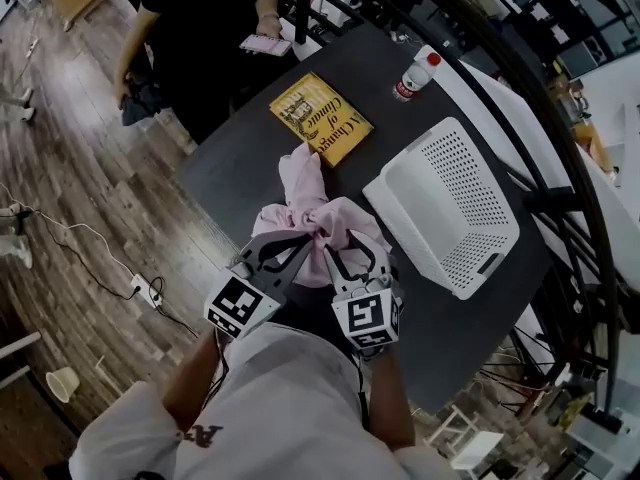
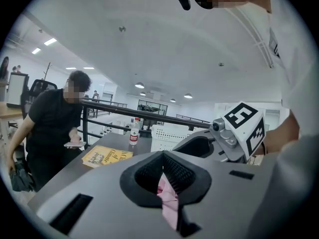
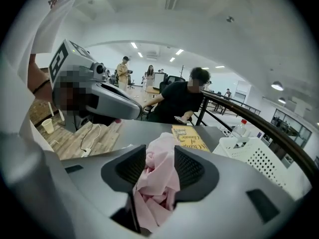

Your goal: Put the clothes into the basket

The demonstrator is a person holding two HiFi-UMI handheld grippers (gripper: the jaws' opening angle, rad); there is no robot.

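A pink cloth [image 1: 318, 213] lies bunched on the dark table [image 1: 235, 173], just left of the white perforated basket [image 1: 450, 193]. Both grippers meet at its near end. My left gripper [image 1: 302, 242] is shut on a thin fold of the pink cloth [image 2: 167, 199], which hangs between its pads. My right gripper [image 1: 332, 252] has its pads apart, and a loose wad of the pink cloth [image 3: 158, 180] fills the gap without being squeezed. In the right gripper view the basket [image 3: 255, 156] stands to the right, beyond the jaws.
A yellow book [image 1: 320, 118] lies beyond the cloth, and a water bottle [image 1: 414, 76] stands at the table's far edge. A person in black [image 1: 200, 28] stands at the far side. A dark railing [image 1: 560, 158] runs behind the basket. Cables lie on the wooden floor [image 1: 90, 198].
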